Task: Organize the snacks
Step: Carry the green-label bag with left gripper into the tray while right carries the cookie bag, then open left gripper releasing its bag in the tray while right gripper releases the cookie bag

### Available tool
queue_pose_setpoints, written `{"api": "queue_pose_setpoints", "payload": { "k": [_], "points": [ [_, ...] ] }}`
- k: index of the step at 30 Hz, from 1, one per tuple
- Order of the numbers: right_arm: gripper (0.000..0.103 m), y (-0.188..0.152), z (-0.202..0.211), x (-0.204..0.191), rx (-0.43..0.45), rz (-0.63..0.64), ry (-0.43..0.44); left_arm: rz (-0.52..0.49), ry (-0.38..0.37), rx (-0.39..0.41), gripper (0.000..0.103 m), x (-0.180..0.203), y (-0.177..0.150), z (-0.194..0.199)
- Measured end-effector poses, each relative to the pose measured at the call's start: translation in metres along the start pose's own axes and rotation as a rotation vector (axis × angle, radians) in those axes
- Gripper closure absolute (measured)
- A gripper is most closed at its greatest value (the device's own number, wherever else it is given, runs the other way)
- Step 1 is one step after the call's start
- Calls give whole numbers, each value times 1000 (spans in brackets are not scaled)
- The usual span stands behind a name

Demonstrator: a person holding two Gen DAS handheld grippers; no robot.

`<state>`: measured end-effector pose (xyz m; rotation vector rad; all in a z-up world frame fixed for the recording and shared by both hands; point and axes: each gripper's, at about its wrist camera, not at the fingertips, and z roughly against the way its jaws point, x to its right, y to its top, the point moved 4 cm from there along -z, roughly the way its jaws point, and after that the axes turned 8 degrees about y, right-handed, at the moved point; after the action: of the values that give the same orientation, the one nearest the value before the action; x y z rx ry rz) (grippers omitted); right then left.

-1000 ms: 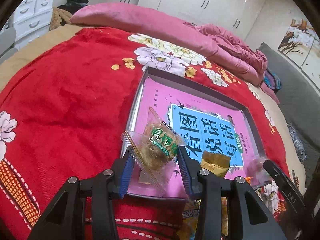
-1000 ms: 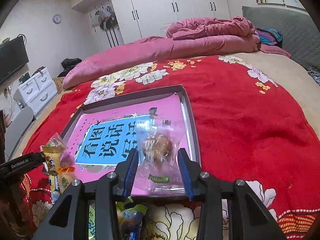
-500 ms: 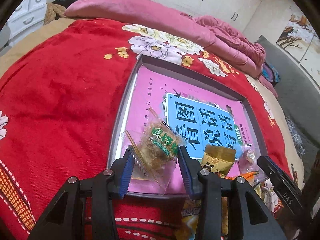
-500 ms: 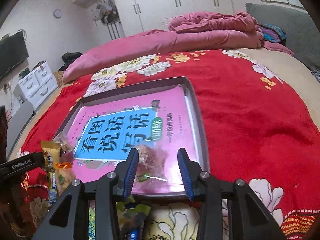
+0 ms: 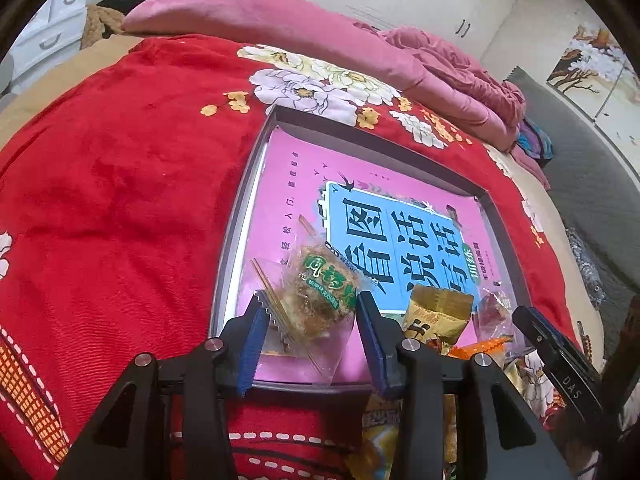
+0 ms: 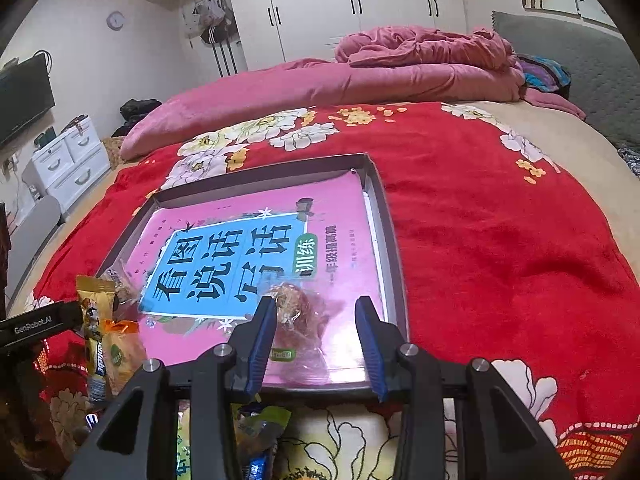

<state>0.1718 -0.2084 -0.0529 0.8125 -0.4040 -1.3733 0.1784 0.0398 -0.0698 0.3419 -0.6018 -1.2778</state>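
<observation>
A grey tray (image 5: 240,208) lies on the red bedspread with a pink and blue book (image 5: 400,232) inside it. My left gripper (image 5: 312,320) is shut on a clear snack packet with a green label (image 5: 324,284), held over the tray's near left corner. My right gripper (image 6: 316,320) is shut on a clear packet with a brown pastry (image 6: 296,308), low over the near right part of the book (image 6: 240,248). I cannot tell whether that packet touches the book. Each gripper shows at the edge of the other's view: the right gripper (image 5: 560,356) and the left gripper (image 6: 36,324).
A gold packet (image 5: 436,312) and an orange packet (image 6: 120,344) stand among several loose snacks (image 6: 260,428) by the tray's near edge (image 6: 390,248). A pink quilt (image 6: 400,64) is piled at the far side of the bed. White drawers (image 6: 68,164) stand at the left.
The right gripper's packet stood upright over the tray; now it lies low and flat over the book's near right part. The left gripper's packet has kept its place between the jaws.
</observation>
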Motion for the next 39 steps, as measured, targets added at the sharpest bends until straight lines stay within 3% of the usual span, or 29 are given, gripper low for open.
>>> {"api": "queue_pose_setpoints", "payload": {
  "k": [14, 27, 30, 33, 39],
  "points": [
    [62, 0, 2, 13, -9, -31, -35, -18, 0, -1, 48, 2, -1, 2],
    [60, 6, 17, 12, 57, -52, 12, -12, -32, 2, 41, 1, -1, 8],
    [54, 6, 19, 11, 62, -52, 19, -13, -35, 13, 39, 1, 0, 11],
    [53, 7, 21, 10, 69, -52, 17, -15, -14, 36, 28, -2, 2, 15],
    [45, 7, 23, 10, 78, -57, 22, -7, -20, 65, 28, -4, 5, 22]
  ]
}}
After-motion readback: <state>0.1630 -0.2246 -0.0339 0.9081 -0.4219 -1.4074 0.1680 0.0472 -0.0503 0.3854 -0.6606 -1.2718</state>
